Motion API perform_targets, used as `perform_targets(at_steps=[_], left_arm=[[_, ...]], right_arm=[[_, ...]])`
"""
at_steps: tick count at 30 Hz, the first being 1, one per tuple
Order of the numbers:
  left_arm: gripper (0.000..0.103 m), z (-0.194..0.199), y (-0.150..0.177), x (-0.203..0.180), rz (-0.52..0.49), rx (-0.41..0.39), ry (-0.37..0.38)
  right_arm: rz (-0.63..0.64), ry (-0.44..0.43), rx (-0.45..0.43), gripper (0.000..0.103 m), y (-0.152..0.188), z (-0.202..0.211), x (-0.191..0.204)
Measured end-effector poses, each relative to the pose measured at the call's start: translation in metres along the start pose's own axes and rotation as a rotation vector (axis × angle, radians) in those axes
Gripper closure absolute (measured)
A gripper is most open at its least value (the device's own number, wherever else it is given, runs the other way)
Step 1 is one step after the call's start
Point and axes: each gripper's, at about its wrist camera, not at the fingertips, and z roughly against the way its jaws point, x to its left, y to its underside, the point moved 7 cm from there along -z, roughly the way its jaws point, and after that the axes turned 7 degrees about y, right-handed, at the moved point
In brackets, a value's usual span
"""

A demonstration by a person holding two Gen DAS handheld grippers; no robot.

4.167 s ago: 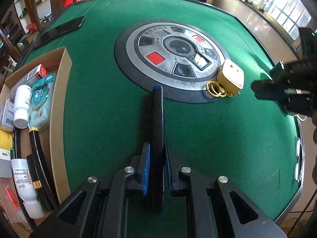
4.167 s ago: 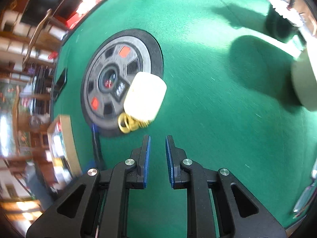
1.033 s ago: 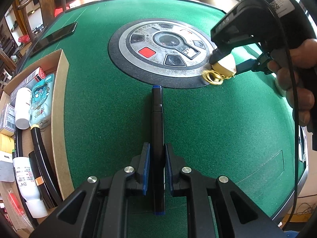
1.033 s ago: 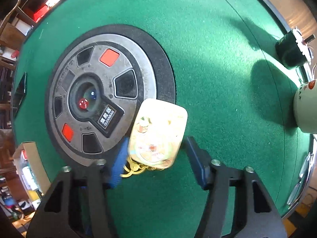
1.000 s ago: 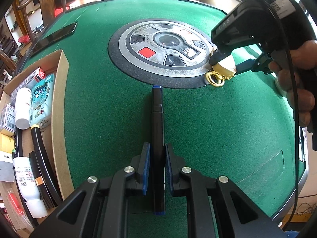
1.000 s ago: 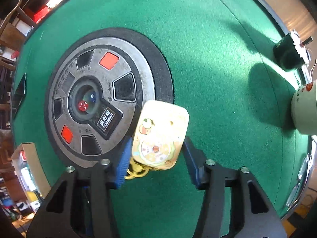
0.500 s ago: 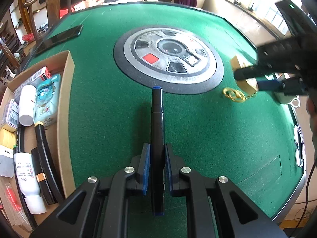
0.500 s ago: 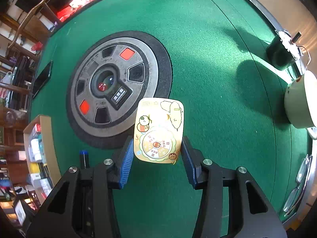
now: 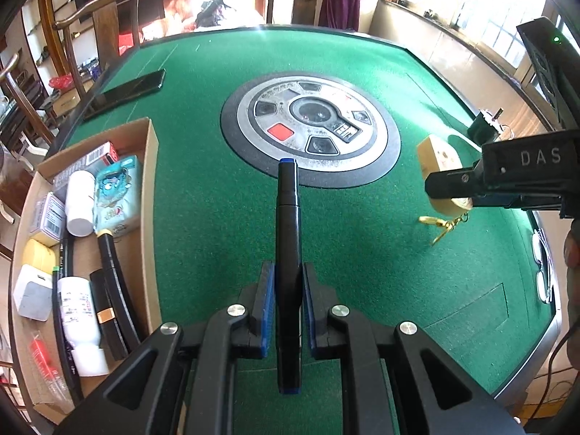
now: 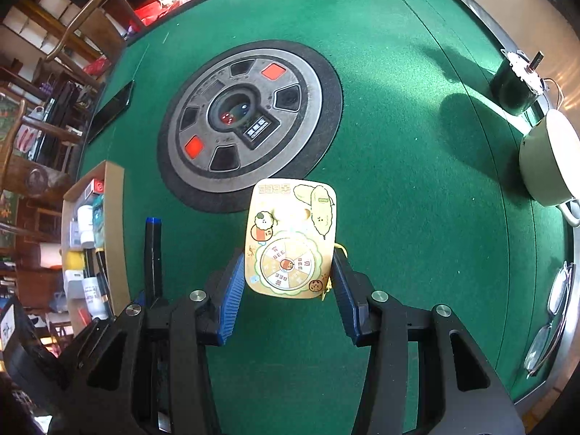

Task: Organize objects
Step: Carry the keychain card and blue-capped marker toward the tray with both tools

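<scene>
My left gripper (image 9: 286, 311) is shut on a black marker with blue ends (image 9: 287, 239), held level above the green table and pointing at the round centre console (image 9: 311, 127). My right gripper (image 10: 288, 286) is shut on a yellow cartoon-printed case (image 10: 291, 243) with gold key rings (image 9: 440, 223) dangling under it, lifted off the felt. In the left wrist view the case (image 9: 436, 157) and right gripper (image 9: 467, 195) hang at the right. The marker (image 10: 153, 250) also shows in the right wrist view, at the left.
A cardboard box (image 9: 150, 195) at the table's left edge holds bottles, packets and black tubes. A black phone (image 9: 127, 92) lies at the far left. A pale pot (image 10: 547, 161), a dark cylinder (image 10: 513, 85) and glasses (image 10: 551, 319) sit along the right rim.
My right gripper closed on the yellow case by the console, lifted it and carried it right and up, key rings dangling. My left gripper kept holding the marker.
</scene>
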Motion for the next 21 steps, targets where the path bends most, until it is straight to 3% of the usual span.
perform_targets(at_steps=[10,21], left_arm=[[0.09,0.039,-0.001,0.006,-0.005,-0.066,-0.018],[0.09,0.078,0.004,0.04,0.045,-0.128,-0.058]], right_arm=[[0.067,-0.021,-0.021,0.057,0.014,0.017,0.028],[0.164,-0.057,-0.052,0.057,0.025,0.035,0.08]])
